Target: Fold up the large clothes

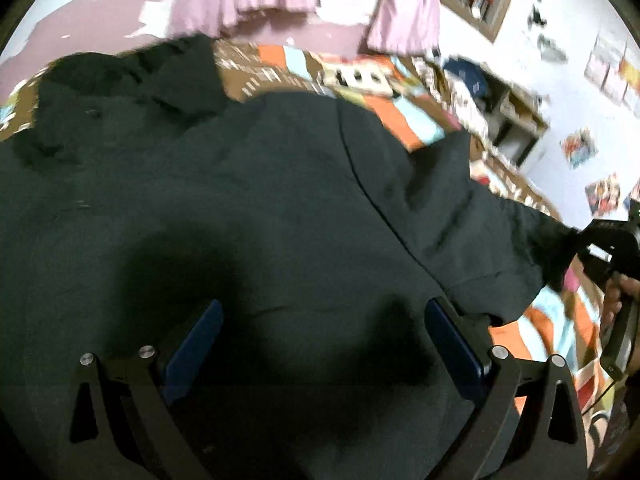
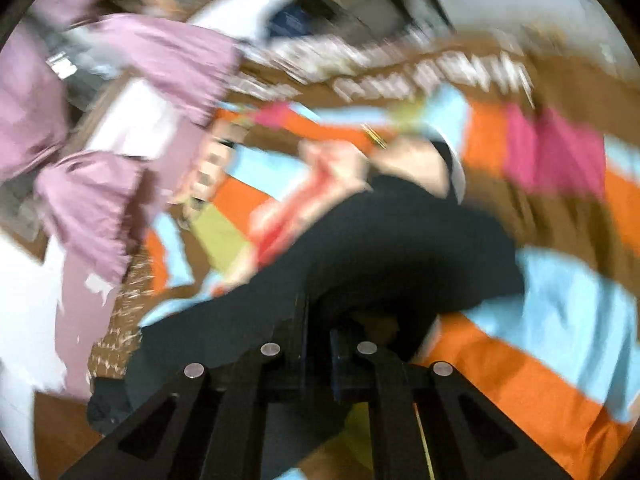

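Left wrist view: the dark shirt [image 1: 240,200] lies spread over the striped bedspread [image 1: 404,116]; the left gripper [image 1: 320,344] hovers above it, fingers spread. Right wrist view, blurred: the right gripper [image 2: 320,340], fingers pressed together, pinches the shirt's edge.

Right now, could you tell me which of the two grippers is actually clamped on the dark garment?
The right gripper: its jaws are shut on the dark garment's sleeve end. The left gripper hangs open above the cloth, gripping nothing.
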A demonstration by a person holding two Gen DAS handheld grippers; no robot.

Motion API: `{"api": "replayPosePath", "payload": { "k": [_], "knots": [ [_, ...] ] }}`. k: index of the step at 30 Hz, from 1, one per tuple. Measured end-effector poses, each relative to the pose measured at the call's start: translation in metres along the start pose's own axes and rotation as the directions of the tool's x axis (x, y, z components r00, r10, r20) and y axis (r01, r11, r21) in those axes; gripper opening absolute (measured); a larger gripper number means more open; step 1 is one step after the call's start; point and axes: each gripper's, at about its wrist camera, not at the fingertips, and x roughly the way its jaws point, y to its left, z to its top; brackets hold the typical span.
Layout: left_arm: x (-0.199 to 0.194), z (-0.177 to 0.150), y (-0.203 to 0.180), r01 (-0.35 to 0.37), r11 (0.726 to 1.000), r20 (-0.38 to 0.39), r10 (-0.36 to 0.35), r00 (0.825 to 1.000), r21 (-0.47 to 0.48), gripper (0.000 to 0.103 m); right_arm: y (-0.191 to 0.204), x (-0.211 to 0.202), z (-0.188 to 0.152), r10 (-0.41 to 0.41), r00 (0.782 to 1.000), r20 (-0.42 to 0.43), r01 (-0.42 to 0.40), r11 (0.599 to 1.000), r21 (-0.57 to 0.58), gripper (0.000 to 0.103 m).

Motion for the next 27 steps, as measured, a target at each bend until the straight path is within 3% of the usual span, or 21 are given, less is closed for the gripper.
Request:
{"api": "replayPosePath", "payload": {
  "k": [4, 6, 8, 10, 14, 17, 20, 22, 23, 24, 27],
  "knots": [
    [-0.047, -0.002, 0.031, -0.028, 0.998, 0.074, 0.032, 0.997, -0.047, 0.098, 0.094, -0.021, -0.007, 0.046, 0.993, 0.108, -0.013, 0.958, -0.285, 0.007],
    [-0.07, -0.001, 0.048, -0.065, 0.996, 0.09, 0.07, 0.993, -0.063, 0.098, 0.142, -0.031, -0.025, 0.106, 0.986, 0.131, -0.041, 0.906, -0.422, 0.007],
    [-0.098, -0.001, 0.069, -0.098, 0.991, 0.108, 0.108, 0.988, -0.094, 0.098, 0.192, -0.04, -0.056, 0.172, 0.977, 0.128, -0.07, 0.82, -0.568, 0.007],
    [-0.127, -0.004, 0.092, -0.12, 0.984, 0.128, 0.137, 0.982, -0.133, 0.098, 0.235, -0.049, -0.101, 0.231, 0.968, 0.098, -0.093, 0.693, -0.715, 0.007],
    [-0.19, -0.016, 0.136, -0.114, 0.973, 0.211, 0.156, 0.965, -0.199, 0.098, 0.296, -0.058, -0.201, 0.301, 0.954, 0.0, -0.117, 0.371, -0.921, 0.007],
    [-0.237, -0.032, 0.161, -0.105, 0.969, 0.27, 0.165, 0.949, -0.224, 0.098, 0.312, -0.053, -0.262, 0.291, 0.951, -0.105, -0.166, 0.193, -0.967, 0.007],
    [-0.278, -0.041, 0.182, -0.095, 0.965, 0.31, 0.171, 0.935, -0.246, 0.098, 0.317, -0.04, -0.31, 0.227, 0.956, -0.185, -0.205, 0.067, -0.976, 0.007],
    [-0.295, -0.045, 0.19, -0.112, 0.961, 0.318, 0.192, 0.928, -0.251, 0.098, 0.315, -0.03, -0.342, 0.167, 0.961, -0.219, -0.226, 0.024, -0.974, 0.013],
    [-0.303, -0.049, 0.195, -0.127, 0.96, 0.318, 0.205, 0.926, -0.248, 0.099, 0.313, -0.024, -0.354, 0.136, 0.959, -0.249, -0.252, 0.008, -0.968, 0.022],
    [-0.306, -0.049, 0.198, -0.136, 0.96, 0.313, 0.211, 0.926, -0.246, 0.099, 0.31, -0.018, -0.367, 0.099, 0.953, -0.287, -0.287, -0.009, -0.958, 0.037],
    [-0.305, -0.057, 0.207, -0.123, 0.958, 0.284, 0.198, 0.938, -0.261, 0.099, 0.298, -0.018, -0.386, 0.074, 0.945, -0.319, -0.317, -0.039, -0.948, 0.068]
  ]
}}
